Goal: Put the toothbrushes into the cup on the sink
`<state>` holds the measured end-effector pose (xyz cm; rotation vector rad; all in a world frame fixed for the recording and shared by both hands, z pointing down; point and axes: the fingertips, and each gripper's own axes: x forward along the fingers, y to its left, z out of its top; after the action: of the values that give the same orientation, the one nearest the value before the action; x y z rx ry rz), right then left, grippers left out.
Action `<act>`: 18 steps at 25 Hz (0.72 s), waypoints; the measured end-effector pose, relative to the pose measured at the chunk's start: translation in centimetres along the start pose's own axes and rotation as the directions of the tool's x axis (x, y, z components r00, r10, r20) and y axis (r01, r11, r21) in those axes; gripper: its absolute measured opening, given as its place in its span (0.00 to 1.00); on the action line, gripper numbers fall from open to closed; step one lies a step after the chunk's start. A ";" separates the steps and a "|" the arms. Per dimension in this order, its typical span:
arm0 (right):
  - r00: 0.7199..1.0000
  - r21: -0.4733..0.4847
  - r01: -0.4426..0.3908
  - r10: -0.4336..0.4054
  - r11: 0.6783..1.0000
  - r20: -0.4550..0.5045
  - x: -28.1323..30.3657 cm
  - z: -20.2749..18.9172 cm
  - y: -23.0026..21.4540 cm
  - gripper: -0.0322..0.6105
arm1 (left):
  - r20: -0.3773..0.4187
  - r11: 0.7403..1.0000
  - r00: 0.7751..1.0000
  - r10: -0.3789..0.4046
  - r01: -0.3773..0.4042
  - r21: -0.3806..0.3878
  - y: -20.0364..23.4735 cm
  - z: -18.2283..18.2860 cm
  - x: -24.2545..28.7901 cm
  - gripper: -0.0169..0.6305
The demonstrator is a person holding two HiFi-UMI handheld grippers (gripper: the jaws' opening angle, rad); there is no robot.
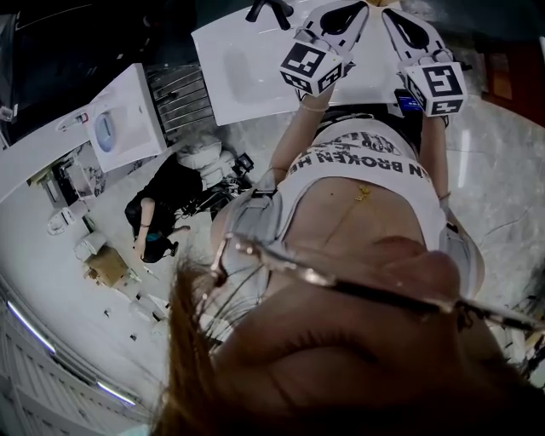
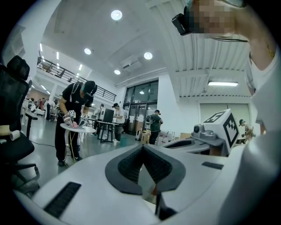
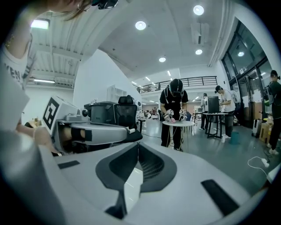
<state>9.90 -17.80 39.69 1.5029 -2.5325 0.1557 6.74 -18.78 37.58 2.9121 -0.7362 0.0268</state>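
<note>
— How does the sink look?
— The sink (image 1: 245,78) is white and rectangular, with a shallow basin. It lies at the top of the head view.
— And the tap?
— A dark tap (image 1: 269,10) stands at its far edge, I think; it is small there.

Sink counter (image 1: 247,85): white, with a shallow basin sunk in it; a dark faucet (image 1: 269,10) is mounted at its far edge.
Floor (image 1: 502,187): pale, marbled; a cardboard box (image 1: 107,266) is set on it.

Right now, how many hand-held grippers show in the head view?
2: left hand-held gripper and right hand-held gripper, side by side at the top edge. The distant person may hold more.
</note>
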 end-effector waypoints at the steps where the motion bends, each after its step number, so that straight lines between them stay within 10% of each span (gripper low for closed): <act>1: 1.000 -0.001 -0.004 0.004 1.000 -0.003 -0.1 0.0 0.1 0.09 | 0.001 1.000 1.000 0.004 -0.004 0.001 0.0 0.1 -0.1 0.05; 18: 1.000 -0.017 -0.012 0.012 1.000 -0.014 -0.4 0.8 0.8 0.09 | -0.006 1.000 1.000 0.022 -0.022 0.010 0.0 0.1 -0.7 0.05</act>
<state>9.30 -17.25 38.86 1.4751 -2.5260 0.1448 6.10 -18.50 37.49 2.9120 -0.7687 0.0424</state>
